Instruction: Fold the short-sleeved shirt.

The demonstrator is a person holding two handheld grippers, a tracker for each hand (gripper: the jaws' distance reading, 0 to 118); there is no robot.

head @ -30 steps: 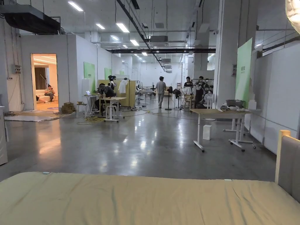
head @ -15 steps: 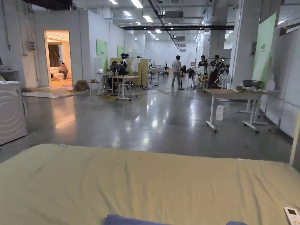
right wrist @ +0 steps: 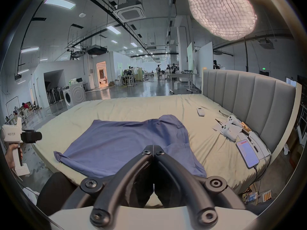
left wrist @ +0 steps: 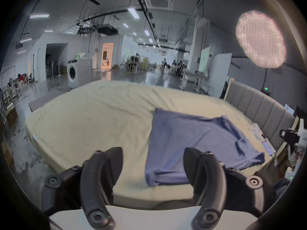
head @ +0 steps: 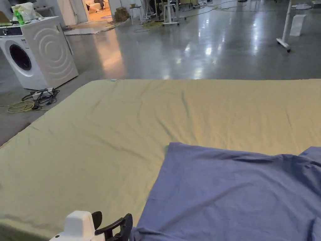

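My left tool [left wrist: 152, 164] hangs wide open at the bed's [head: 94, 131] near edge, the blue short-sleeved shirt [head: 225, 194] spread flat just ahead to its right. My right tool [right wrist: 153, 148] is pinched closed on nothing, above the shirt's near hem.

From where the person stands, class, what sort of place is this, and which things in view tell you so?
Probably a big indoor hall set up as a mock home for recording. A bed with a padded headboard stands on bare concrete beside a washing machine, under a studio lamp, with work tables beyond.
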